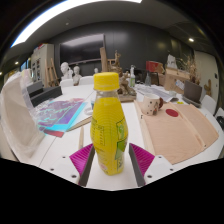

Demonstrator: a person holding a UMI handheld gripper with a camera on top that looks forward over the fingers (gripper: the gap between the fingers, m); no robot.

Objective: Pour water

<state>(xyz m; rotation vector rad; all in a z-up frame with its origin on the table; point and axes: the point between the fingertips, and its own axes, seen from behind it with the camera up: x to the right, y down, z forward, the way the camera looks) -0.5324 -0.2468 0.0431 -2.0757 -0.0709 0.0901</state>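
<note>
One bottle [108, 124] of yellow liquid, yellow-capped and upright, stands between the gripper's [112, 160] two fingers; both magenta pads [83, 157] appear to press its lower sides, so the jaws are closed on it. A white table [65, 140] lies beneath. A tan board [178, 132] lies to the right, colourful papers [60, 115] to the left.

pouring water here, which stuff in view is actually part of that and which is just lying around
Part of the job:
- yellow bottle with its yellow cap on, standing between the gripper fingers
- white cup beyond it, probably the target

Lying about:
- colourful papers
- cardboard sheet with a red disc
- white table itself
</note>
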